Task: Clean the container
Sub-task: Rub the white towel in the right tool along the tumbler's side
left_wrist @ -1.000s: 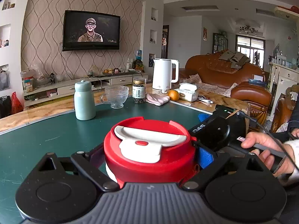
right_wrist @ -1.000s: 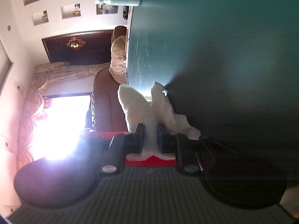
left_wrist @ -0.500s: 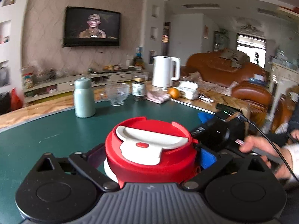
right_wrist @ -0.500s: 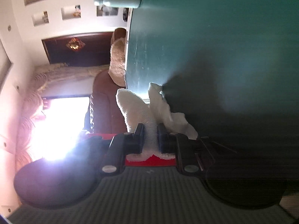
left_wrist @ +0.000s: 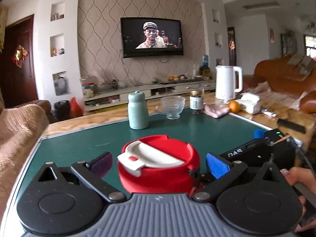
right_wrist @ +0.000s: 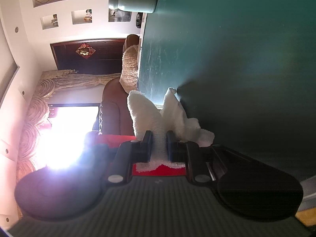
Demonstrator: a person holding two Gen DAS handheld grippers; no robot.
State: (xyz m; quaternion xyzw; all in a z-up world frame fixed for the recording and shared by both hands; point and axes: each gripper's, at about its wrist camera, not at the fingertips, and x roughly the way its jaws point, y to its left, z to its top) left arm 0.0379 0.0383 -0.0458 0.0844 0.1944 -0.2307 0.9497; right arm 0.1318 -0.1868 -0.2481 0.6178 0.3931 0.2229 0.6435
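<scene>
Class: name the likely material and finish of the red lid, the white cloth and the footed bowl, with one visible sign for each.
Red lid: probably moulded plastic, smooth satin, with a white flip tab and crisp notches.
White cloth: looks like terry or fleece; fuzzy pile, soft folds where the right tool pinches it.
Footed bowl: apparently clear glass, see-through and glossy.

Red container (left_wrist: 158, 169) with white flip lid stands upright on green table (left_wrist: 197, 132).

red container (left_wrist: 158, 166), open jaws beside it
</scene>
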